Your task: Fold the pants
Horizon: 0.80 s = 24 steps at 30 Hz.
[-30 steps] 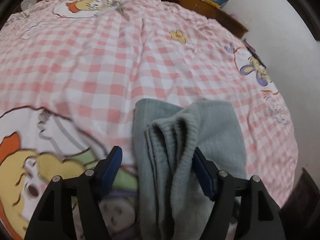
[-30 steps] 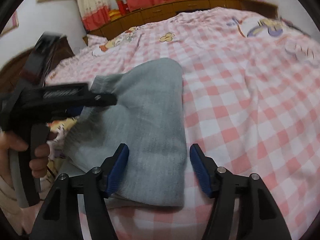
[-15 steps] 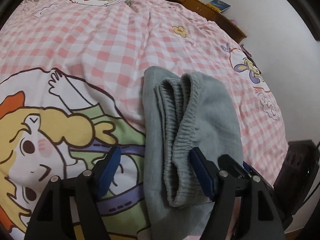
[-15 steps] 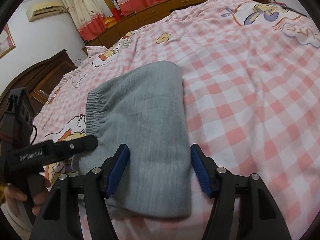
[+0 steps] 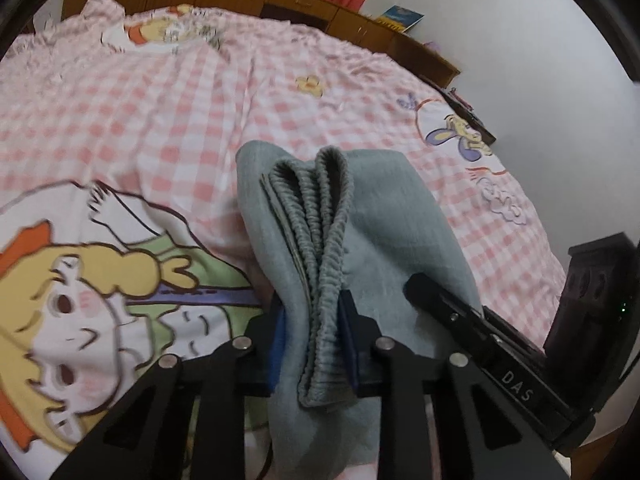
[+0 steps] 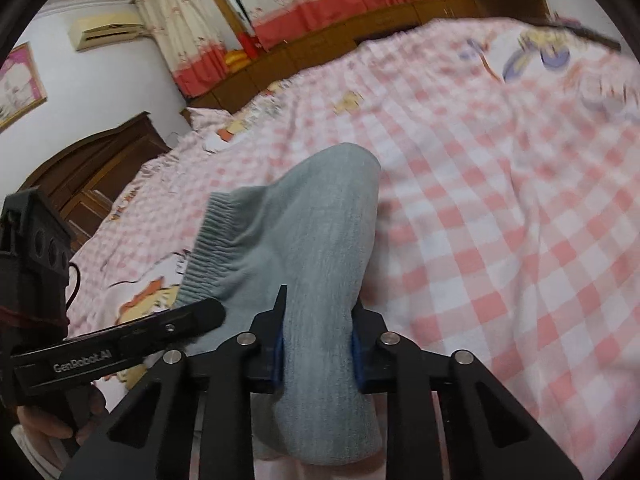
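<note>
The grey pants [image 5: 384,224] lie folded into a thick bundle on the pink checked bedspread [image 5: 140,120]. My left gripper [image 5: 314,332] is shut on the ribbed waistband end of the bundle. My right gripper [image 6: 318,344] is shut on the smooth folded edge of the pants [image 6: 312,232]. In the right wrist view the bundle is raised off the bed. The right gripper shows at the right of the left wrist view [image 5: 480,332]; the left gripper shows at the left of the right wrist view [image 6: 120,352].
The bedspread [image 6: 500,220] has cartoon prints, a large one [image 5: 88,280] beside the pants. A wooden headboard and cabinets [image 6: 92,176] stand at the left, a wooden ledge with a book [image 5: 400,16] along the far side, and curtains [image 6: 320,4] behind.
Both grippers were open around the pants and have closed on them. The bundle has been gathered narrower and lifted off the bedspread.
</note>
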{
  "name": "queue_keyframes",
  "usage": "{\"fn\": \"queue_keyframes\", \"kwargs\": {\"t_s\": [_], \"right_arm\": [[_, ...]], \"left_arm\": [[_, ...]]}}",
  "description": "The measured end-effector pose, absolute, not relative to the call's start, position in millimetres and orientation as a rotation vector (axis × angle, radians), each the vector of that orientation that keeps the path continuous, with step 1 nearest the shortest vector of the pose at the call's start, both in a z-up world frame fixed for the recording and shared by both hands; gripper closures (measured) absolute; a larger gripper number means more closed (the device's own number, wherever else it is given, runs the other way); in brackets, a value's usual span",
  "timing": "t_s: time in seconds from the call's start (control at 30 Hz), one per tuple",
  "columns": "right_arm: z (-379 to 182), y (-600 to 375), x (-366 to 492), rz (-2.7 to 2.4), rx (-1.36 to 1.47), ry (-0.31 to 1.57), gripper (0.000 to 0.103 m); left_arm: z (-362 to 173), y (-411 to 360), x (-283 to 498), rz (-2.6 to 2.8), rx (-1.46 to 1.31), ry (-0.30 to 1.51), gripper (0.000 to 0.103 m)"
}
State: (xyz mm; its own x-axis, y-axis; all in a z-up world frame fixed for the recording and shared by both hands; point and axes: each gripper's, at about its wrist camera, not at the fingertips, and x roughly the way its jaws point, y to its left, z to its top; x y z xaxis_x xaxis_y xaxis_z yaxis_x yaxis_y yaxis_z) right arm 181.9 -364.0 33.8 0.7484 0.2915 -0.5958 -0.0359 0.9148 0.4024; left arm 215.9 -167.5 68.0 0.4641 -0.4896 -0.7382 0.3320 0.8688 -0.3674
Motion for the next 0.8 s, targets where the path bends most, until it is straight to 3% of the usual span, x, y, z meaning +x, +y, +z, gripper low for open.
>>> {"fn": "queue_keyframes", "kwargs": {"t_s": [0.23,0.43,0.6,0.73,0.8], "right_arm": [[76.2,-331.7,147.2,0.254,0.435,0.639,0.079],[96.7,-278.3,114.4,0.314,0.414,0.634,0.079],[87.9,-241.3,95.3,0.318,0.372,0.661,0.078],[57.3,-224.3,101.3,0.281,0.351,0.73,0.078],[34.4,-217.5,109.5,0.259,0.333,0.791,0.076]], "left_arm": [[126.0,-122.5,172.3,-0.47,-0.1,0.916,0.078],[143.8,-75.5,132.1,-0.416,-0.045,0.906,0.077],[117.3,-44.4,119.4,-0.415,-0.06,0.892,0.077],[64.2,-32.0,128.7,-0.389,-0.089,0.95,0.076],[44.6,-27.5,131.3,-0.379,-0.109,0.961,0.068]]}}
